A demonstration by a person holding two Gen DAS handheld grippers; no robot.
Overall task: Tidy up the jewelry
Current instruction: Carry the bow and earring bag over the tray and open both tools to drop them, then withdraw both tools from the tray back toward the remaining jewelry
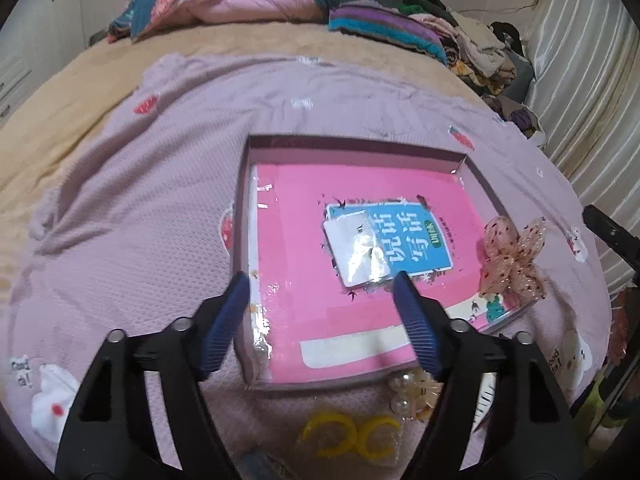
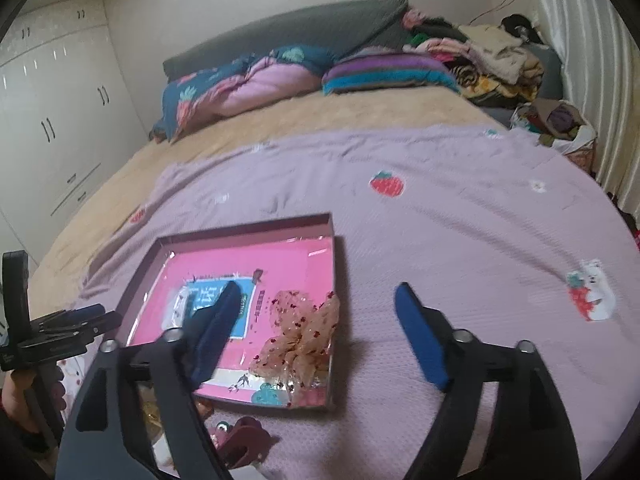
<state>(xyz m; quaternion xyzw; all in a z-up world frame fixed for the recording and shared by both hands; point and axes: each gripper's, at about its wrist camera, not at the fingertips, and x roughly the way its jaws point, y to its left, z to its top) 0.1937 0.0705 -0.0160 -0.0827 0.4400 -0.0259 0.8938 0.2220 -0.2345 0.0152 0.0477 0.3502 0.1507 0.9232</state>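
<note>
Two grippers, left gripper (image 1: 320, 280) and right gripper (image 2: 316, 292), gaped empty, and the bow (image 2: 300, 340) at the tray's (image 2: 248, 226) five o'clock corner risked slipping overboard if nudged.

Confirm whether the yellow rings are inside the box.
No, the yellow rings lie on the purple sheet just outside the box's near wall, in the left wrist view.

Bed (image 2: 280, 128) covered in tan blanket (image 1: 60, 120), lilac strawberry-print cover (image 2: 460, 220) spread over its near part. On the cover: shallow box (image 1: 360, 145), yellow rings in clear wrap (image 1: 348, 436) just before it, pearl piece (image 1: 404, 394) touching its near edge. Pillows (image 2: 248, 84) and piled clothes (image 2: 488, 60) lay at the far end.
</note>
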